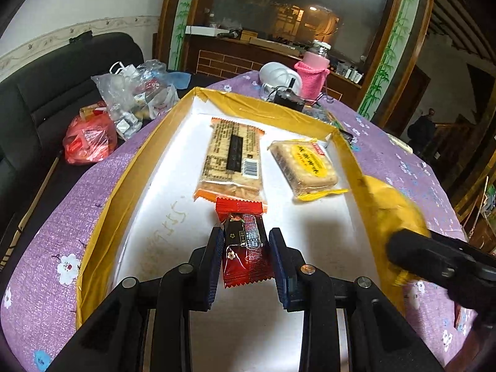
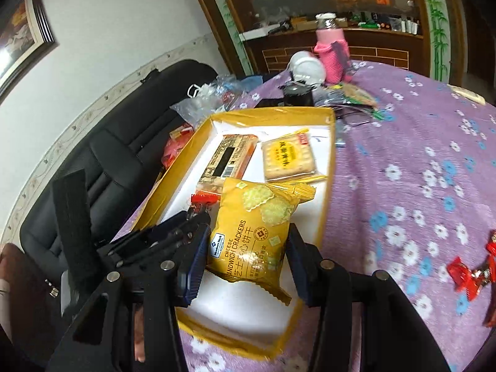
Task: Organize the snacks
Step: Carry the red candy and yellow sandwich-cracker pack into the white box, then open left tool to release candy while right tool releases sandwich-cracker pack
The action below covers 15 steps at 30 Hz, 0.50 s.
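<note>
A shallow box with yellow walls and a white floor sits on the purple table. In it lie a long orange-ended cracker pack and a square yellow biscuit pack. My left gripper is shut on a red and dark snack bar low over the box floor. My right gripper is shut on a yellow cheese sandwich crackers pack over the box's near end. The right gripper shows blurred at the right of the left wrist view.
Red wrapped candies lie on the purple flowered tablecloth to the right of the box. A pink-sleeved bottle, a white bowl and a dark device stand behind the box. Plastic bags lie on the black sofa, left.
</note>
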Motion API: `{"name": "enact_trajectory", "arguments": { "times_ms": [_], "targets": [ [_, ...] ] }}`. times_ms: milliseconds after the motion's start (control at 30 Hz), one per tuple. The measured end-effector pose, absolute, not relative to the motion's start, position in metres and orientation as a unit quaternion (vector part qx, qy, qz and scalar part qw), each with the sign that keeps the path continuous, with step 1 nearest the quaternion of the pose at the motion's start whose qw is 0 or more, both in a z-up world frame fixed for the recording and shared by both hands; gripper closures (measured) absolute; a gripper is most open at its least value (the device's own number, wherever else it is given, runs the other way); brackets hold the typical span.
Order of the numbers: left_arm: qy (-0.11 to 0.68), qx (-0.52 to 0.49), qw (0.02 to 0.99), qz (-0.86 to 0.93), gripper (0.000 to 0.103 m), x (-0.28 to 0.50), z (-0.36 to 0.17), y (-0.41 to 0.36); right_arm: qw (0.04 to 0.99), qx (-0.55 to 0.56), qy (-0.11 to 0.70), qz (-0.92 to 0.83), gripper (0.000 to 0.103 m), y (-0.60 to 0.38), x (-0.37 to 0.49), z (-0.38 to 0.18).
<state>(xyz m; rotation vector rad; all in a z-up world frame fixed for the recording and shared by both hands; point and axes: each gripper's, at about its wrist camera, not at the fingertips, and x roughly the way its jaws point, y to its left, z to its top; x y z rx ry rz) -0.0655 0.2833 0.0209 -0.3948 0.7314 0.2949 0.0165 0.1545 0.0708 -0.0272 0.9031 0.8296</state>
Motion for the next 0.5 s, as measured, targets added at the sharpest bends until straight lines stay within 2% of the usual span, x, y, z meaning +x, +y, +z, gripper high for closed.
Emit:
{"name": "enact_trajectory", "arguments": {
  "times_ms": [500],
  "targets": [
    [0.376, -0.215, 0.892, 0.129, 0.071, -0.061, 0.009, 0.291, 0.803, -0.012, 0.471, 0.365, 0.055, 0.191, 0.043, 0.03]
  ]
}}
